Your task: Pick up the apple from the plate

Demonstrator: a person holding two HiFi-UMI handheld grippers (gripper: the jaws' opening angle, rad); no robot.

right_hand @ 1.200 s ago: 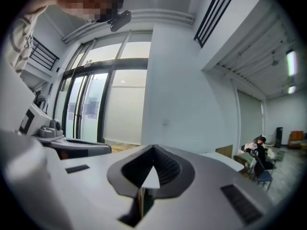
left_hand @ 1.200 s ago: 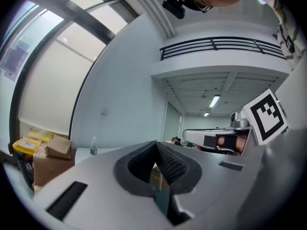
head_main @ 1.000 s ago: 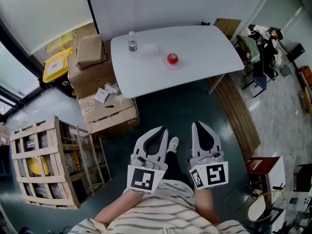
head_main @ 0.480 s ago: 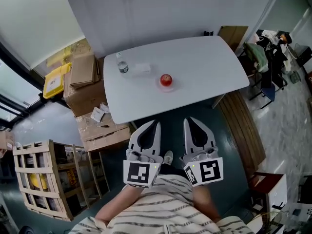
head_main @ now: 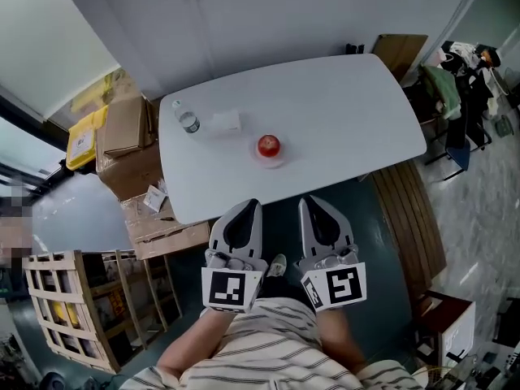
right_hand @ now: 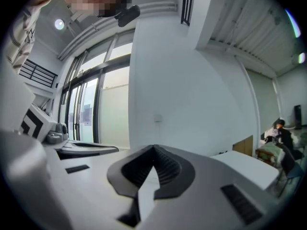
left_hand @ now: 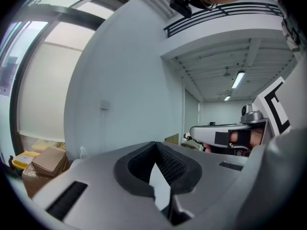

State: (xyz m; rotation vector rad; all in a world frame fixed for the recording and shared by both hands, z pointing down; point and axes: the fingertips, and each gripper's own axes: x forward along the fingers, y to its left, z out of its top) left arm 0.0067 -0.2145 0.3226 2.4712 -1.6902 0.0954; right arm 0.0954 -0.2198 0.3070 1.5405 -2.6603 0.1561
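A person in a striped shirt (head_main: 268, 360) is looking steeply down and holding two grey tongs out level in front of the body, side by side, each carrying a cube with black-and-white square markers at its back. The left gripper (head_main: 248, 205) is pressing its jaws together at the tips, with nothing between them. The right gripper (head_main: 307, 202) is doing the same, also empty. Both are pointing at the near edge of a white table (head_main: 349, 112). A shoe (head_main: 279, 264) is showing between them on a dark blue-green floor (head_main: 382, 250). To the near left a slatted wooden crate (head_main: 73, 307) is standing on that floor. To the right a strip of wooden planking (head_main: 414, 218) is running alongside the table. On the bare tabletop, a red apple (head_main: 268, 145) is sitting on a small white plate (head_main: 271, 162), left of the middle and toward the near edge, ahead of both grippers and well apart from them. Farther back, near the table's far left corner, a clear bottle (head_main: 188, 122) is standing beside a flat white packet (head_main: 225, 121). Cardboard boxes (head_main: 126, 132) are piling up against the table's left end, with a yellow container (head_main: 81, 140) beyond them. At the far right, chairs draped with clothes (head_main: 455, 80) are crowding the corner. A brown board (head_main: 398, 51) is leaning on the pale wall (head_main: 268, 15) behind the table.
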